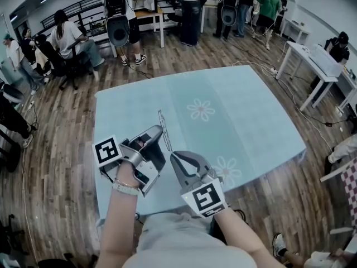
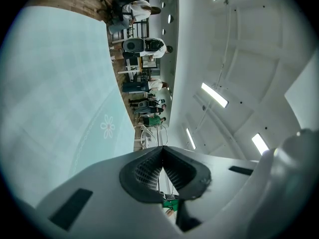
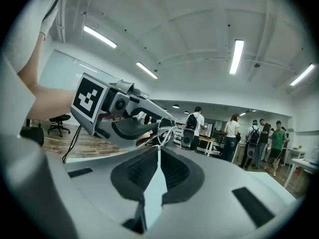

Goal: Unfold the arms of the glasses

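The glasses (image 1: 163, 128) are thin wire-framed and hang in the air above the light-blue table (image 1: 245, 121). My left gripper (image 1: 161, 129) is shut on their frame, its pads pressed together in the left gripper view, with thin wire (image 2: 160, 135) showing just past the tips. My right gripper (image 1: 172, 154) comes from below and meets the lower end of the glasses. In the right gripper view its jaws stand closed on a thin wire arm (image 3: 160, 136), right in front of the left gripper (image 3: 134, 126). The lenses are too thin to make out.
The table's cloth has flower prints (image 1: 201, 109). Its near edge lies just under my hands. Wooden floor surrounds it. Several people stand and sit at desks (image 1: 148, 15) at the back. A white table (image 1: 312, 66) stands to the right.
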`<action>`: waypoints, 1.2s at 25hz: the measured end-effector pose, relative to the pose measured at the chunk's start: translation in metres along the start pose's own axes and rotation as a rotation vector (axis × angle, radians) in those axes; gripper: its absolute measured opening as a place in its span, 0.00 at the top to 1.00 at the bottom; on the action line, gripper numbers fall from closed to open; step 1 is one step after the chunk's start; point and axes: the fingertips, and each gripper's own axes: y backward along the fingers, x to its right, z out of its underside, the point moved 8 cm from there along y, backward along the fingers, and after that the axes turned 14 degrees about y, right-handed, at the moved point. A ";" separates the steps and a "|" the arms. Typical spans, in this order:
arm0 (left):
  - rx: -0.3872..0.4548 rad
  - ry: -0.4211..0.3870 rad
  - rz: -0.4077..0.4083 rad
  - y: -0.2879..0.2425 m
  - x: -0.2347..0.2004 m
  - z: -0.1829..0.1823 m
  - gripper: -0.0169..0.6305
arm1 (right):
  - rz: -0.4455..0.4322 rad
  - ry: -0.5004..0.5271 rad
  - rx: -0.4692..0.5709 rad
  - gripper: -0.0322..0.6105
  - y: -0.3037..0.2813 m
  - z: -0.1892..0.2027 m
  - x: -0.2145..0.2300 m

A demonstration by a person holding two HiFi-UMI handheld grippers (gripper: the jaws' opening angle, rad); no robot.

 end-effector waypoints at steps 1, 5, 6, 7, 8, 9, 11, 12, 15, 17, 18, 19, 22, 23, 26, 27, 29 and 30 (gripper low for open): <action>0.000 0.001 0.001 0.000 0.000 0.000 0.96 | 0.000 -0.002 -0.002 0.92 0.000 0.000 0.000; -0.004 0.001 0.009 0.004 0.000 0.003 0.96 | 0.008 -0.011 0.005 0.92 0.004 -0.001 -0.002; -0.006 0.002 0.011 0.006 0.000 0.003 0.96 | 0.009 -0.012 0.005 0.92 0.005 -0.002 -0.003; -0.007 0.003 0.014 0.008 0.001 0.003 0.96 | 0.012 -0.015 0.006 0.92 0.006 -0.003 -0.004; -0.008 0.004 0.016 0.009 0.001 0.003 0.96 | 0.015 -0.018 0.009 0.92 0.007 -0.002 -0.004; -0.009 0.004 0.018 0.009 0.000 0.002 0.96 | 0.020 -0.021 0.013 0.92 0.007 -0.001 -0.002; -0.010 0.006 0.020 0.008 0.000 0.002 0.96 | 0.033 -0.029 0.019 0.92 0.009 0.001 0.002; -0.010 0.007 0.021 0.008 0.000 0.002 0.96 | 0.040 -0.034 0.019 0.92 0.010 0.002 0.004; -0.017 0.006 0.022 0.010 0.001 0.003 0.96 | 0.064 -0.052 0.014 0.92 0.013 0.004 0.008; -0.021 0.006 0.021 0.013 0.000 0.001 0.96 | 0.080 -0.065 0.013 0.92 0.014 0.005 0.009; -0.023 0.006 0.020 0.014 -0.001 0.000 0.96 | 0.087 -0.068 0.011 0.92 0.014 0.005 0.009; -0.025 0.007 0.019 0.016 -0.001 0.000 0.96 | 0.093 -0.070 0.008 0.92 0.014 0.005 0.008; -0.034 0.008 0.018 0.017 -0.003 0.000 0.96 | 0.107 -0.071 0.005 0.92 0.017 0.007 0.009; -0.038 0.008 0.018 0.015 -0.003 0.001 0.96 | 0.111 -0.072 0.002 0.92 0.018 0.008 0.010; -0.050 0.006 0.014 0.014 -0.004 0.003 0.96 | 0.132 -0.078 -0.008 0.92 0.020 0.011 0.015; -0.053 0.006 0.013 0.015 -0.003 0.003 0.96 | 0.141 -0.086 -0.009 0.92 0.021 0.011 0.016; -0.059 0.010 0.011 0.016 -0.004 0.003 0.96 | 0.160 -0.100 -0.011 0.92 0.022 0.012 0.020; -0.061 0.013 0.011 0.016 -0.004 0.003 0.96 | 0.169 -0.105 -0.013 0.92 0.023 0.013 0.022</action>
